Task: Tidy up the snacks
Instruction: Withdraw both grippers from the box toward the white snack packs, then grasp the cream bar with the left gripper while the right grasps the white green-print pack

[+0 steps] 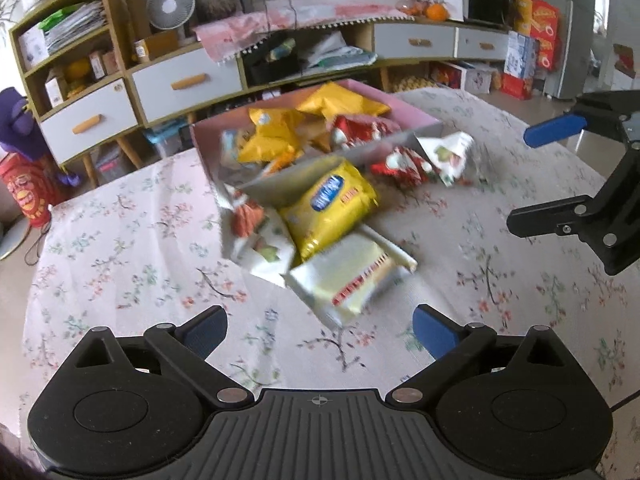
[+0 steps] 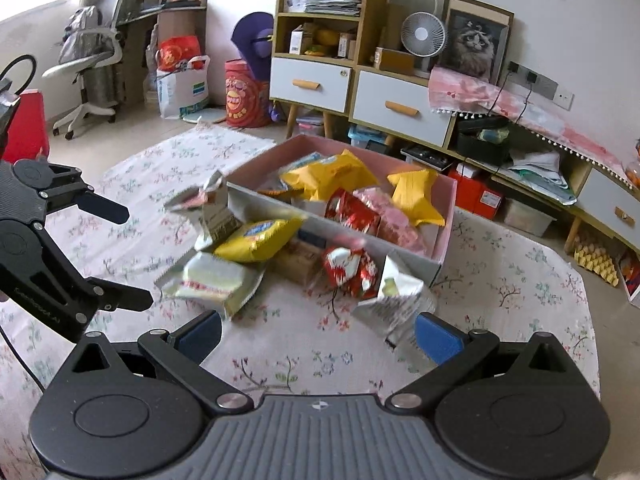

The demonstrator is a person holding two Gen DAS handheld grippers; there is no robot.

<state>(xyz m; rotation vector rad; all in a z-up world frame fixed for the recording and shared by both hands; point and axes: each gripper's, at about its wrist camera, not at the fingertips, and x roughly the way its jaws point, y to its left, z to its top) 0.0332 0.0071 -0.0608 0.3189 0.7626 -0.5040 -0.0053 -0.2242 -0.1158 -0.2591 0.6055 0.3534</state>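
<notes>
A pink box on the flowered table holds yellow and red snack packs. In front of it lie loose packs: a yellow bag, a pale white-and-yellow pack, a red pack and a white pack. My left gripper is open and empty, just short of the pale pack. My right gripper is open and empty, near the white pack. Each gripper also shows in the other's view, the right and the left.
The table has a flowered cloth. Behind it stand white-drawered cabinets, shelves, a fan and boxes on the floor. An office chair stands at far left.
</notes>
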